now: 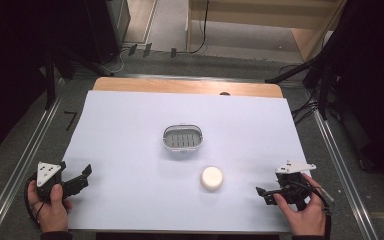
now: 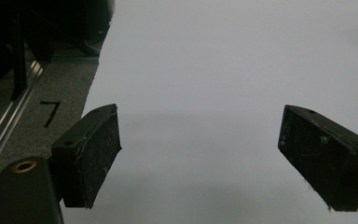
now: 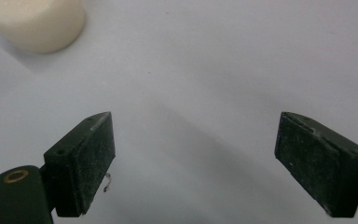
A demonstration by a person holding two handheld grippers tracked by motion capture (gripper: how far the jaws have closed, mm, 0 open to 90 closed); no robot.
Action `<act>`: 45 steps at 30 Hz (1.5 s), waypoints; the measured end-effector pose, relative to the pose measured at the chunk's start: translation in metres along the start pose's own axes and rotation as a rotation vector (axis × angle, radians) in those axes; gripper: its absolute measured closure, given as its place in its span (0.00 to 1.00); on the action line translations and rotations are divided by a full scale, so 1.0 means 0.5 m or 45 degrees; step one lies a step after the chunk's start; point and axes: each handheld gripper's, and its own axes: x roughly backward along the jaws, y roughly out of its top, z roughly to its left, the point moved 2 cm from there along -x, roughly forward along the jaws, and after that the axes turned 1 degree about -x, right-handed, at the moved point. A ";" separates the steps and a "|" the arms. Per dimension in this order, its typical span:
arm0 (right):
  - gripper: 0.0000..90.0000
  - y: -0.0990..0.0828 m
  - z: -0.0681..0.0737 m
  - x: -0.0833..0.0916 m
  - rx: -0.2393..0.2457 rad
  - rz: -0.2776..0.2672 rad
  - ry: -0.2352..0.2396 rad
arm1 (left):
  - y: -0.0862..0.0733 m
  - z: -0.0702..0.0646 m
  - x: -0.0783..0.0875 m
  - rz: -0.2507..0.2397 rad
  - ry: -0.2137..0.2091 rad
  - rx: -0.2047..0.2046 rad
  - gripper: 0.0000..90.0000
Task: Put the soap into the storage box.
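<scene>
High view: my right gripper (image 1: 263, 192), fingers open and empty, is nearer the soap (image 1: 212, 177), which lies to its left.

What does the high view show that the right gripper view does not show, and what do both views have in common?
High view alone: the grey slotted dish at the middle of the white table cover, the left gripper in a hand at the near left, and the floor beyond. Right gripper view alone: the worn inner pads of the right gripper, jaws apart, nothing between them. Shared: the cream round block, apart from the dish, the white cover and the right gripper.
</scene>
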 end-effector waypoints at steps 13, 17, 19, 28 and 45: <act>0.12 0.036 0.048 -0.033 0.029 -0.006 0.063 | 0.000 -0.003 -0.001 0.003 -0.005 -0.012 0.16; 0.12 0.047 0.068 -0.050 0.050 0.000 0.093 | 0.000 -0.003 -0.001 0.005 -0.006 -0.016 0.15; 0.12 0.052 0.078 -0.054 0.047 0.003 0.121 | 0.000 -0.003 -0.001 0.007 -0.005 -0.016 0.15; 0.12 0.072 0.111 -0.072 0.093 0.022 0.149 | 0.000 -0.004 -0.002 0.011 -0.004 -0.021 0.15; 0.12 0.094 0.162 -0.111 0.128 0.065 0.196 | 0.000 -0.004 -0.002 0.011 -0.005 -0.020 0.15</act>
